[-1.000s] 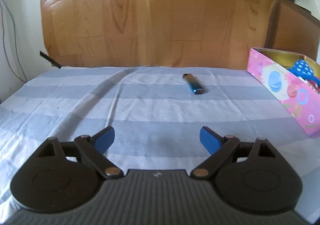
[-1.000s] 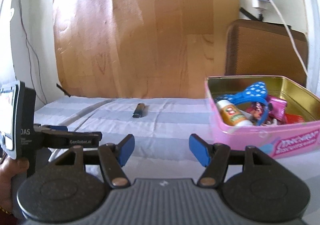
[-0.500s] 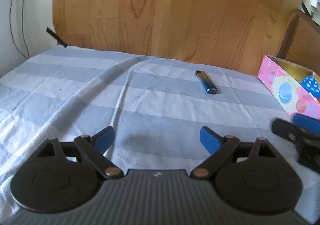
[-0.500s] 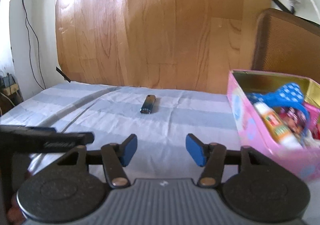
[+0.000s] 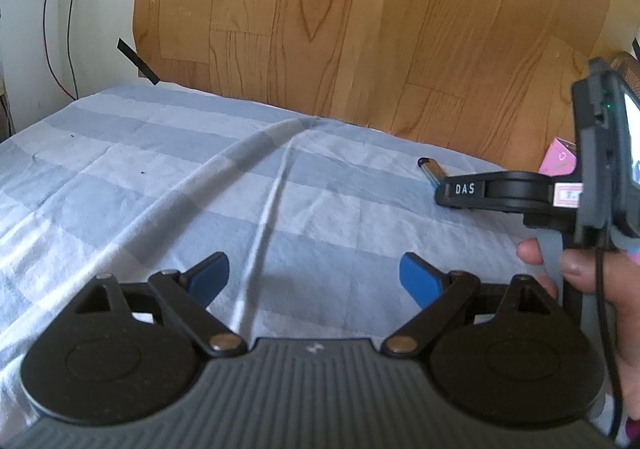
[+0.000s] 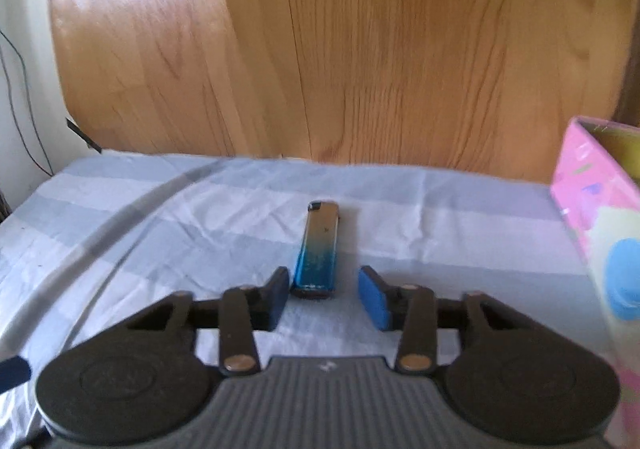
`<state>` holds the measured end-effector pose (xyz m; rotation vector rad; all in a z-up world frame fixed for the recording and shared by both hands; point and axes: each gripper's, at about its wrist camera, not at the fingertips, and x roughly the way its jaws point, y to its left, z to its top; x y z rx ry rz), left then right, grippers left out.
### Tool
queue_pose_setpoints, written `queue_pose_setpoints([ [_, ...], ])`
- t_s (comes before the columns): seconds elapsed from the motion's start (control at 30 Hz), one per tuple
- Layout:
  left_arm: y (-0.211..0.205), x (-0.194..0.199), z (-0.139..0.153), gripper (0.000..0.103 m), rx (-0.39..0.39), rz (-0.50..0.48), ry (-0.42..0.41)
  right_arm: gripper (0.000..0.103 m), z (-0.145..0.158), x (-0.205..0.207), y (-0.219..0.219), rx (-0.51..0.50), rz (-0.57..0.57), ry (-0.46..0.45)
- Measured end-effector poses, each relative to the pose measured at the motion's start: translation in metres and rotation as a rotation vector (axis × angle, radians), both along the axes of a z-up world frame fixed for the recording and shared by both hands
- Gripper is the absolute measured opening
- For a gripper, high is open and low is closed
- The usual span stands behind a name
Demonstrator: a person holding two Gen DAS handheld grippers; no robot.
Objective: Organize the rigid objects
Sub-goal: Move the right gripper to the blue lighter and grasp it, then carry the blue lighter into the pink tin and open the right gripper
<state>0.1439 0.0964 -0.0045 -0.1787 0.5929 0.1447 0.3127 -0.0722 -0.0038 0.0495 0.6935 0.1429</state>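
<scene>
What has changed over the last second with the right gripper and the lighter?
The right gripper has advanced to the lighter, its open fingers now flanking the near end without gripping. The lighter still lies on the striped cloth, the left gripper stays open and empty, and the pink tin has not moved.

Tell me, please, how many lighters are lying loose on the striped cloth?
1. The lighter lies flat mid-cloth, its near end between the open right gripper's pads. Whatever the pink tin holds is hidden now.
</scene>
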Motion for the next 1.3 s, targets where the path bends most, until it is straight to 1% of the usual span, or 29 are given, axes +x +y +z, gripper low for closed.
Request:
queue_pose_setpoints([
  [0.07,0.001,0.001,0.0,0.094,-0.007,-0.005,0.002,0.025,0.0,-0.002,0.004,-0.04,0.022,-0.003],
  [0.13,0.003,0.001,0.001,0.094,-0.023,-0.021,-0.003,0.025,0.002,-0.014,0.002,-0.042,0.048,0.005],
  [0.2,0.004,-0.002,0.002,0.093,-0.05,-0.052,-0.017,0.025,0.005,-0.035,-0.004,-0.036,0.09,0.012],
  [0.27,0.005,-0.005,0.004,0.093,-0.098,-0.107,-0.03,0.025,0.008,-0.064,-0.018,0.012,0.119,0.031],
  [0.33,0.003,-0.007,0.002,0.091,-0.168,-0.188,-0.025,0.025,0.01,-0.098,-0.04,0.111,0.124,0.06],
  [0.37,0.001,-0.008,0.001,0.089,-0.186,-0.221,-0.017,0.025,0.01,-0.118,-0.052,0.142,0.116,0.069],
  [0.43,-0.009,-0.01,-0.001,0.089,-0.168,-0.269,-0.003,0.025,0.011,-0.156,-0.072,0.159,0.09,0.055],
  [0.5,-0.023,-0.016,-0.002,0.089,-0.135,-0.311,0.006,0.025,0.011,-0.195,-0.092,0.145,0.053,0.032],
  [0.57,-0.037,-0.02,-0.003,0.089,-0.161,-0.376,0.041,0.025,0.011,-0.23,-0.11,0.11,0.008,0.008],
  [0.6,-0.048,-0.025,-0.003,0.089,-0.162,-0.409,0.05,0.025,0.011,-0.248,-0.118,0.096,-0.013,-0.015],
  [0.67,-0.073,-0.035,0.0,0.088,-0.153,-0.49,0.071,0.025,0.011,-0.277,-0.133,0.076,-0.068,-0.024],
  [0.73,-0.099,-0.042,0.0,0.084,-0.197,-0.585,0.115,0.025,0.008,-0.296,-0.148,0.127,-0.109,-0.032],
  [0.77,-0.113,-0.044,-0.001,0.081,-0.221,-0.625,0.148,0.025,0.007,-0.301,-0.156,0.176,-0.124,-0.03],
  [0.8,-0.127,-0.046,-0.001,0.081,-0.228,-0.65,0.172,0.025,0.006,-0.305,-0.163,0.232,-0.134,-0.029],
  [0.87,-0.151,-0.051,0.001,0.079,-0.208,-0.687,0.197,0.025,0.002,-0.305,-0.175,0.33,-0.147,-0.025],
  [0.93,-0.169,-0.053,0.003,0.078,-0.224,-0.717,0.229,0.025,-0.001,-0.305,-0.185,0.415,-0.154,-0.019],
  [1.0,-0.18,-0.051,0.003,0.075,-0.254,-0.726,0.264,0.025,-0.006,-0.306,-0.195,0.492,-0.152,-0.014],
  [1.03,-0.185,-0.049,0.003,0.072,-0.253,-0.716,0.268,0.025,-0.01,-0.309,-0.201,0.534,-0.151,-0.01],
  [1.07,-0.192,-0.047,0.003,0.059,-0.247,-0.713,0.277,0.025,-0.013,-0.309,-0.205,0.57,-0.15,-0.006],
  [1.1,-0.194,-0.045,0.002,0.054,-0.243,-0.71,0.285,0.025,-0.015,-0.311,-0.209,0.602,-0.149,-0.003],
  [1.13,-0.196,-0.044,0.003,0.046,-0.236,-0.705,0.287,0.025,-0.017,-0.312,-0.213,0.625,-0.147,-0.001],
  [1.17,-0.201,-0.043,0.002,0.028,-0.232,-0.712,0.297,0.025,-0.018,-0.312,-0.214,0.638,-0.144,-0.003],
  [1.2,-0.206,-0.042,0.0,0.027,-0.237,-0.722,0.318,0.025,-0.018,-0.314,-0.216,0.64,-0.138,-0.007],
  [1.3,-0.213,-0.047,0.008,0.026,-0.211,-0.743,0.294,0.025,-0.018,-0.32,-0.219,0.627,-0.132,-0.03],
])
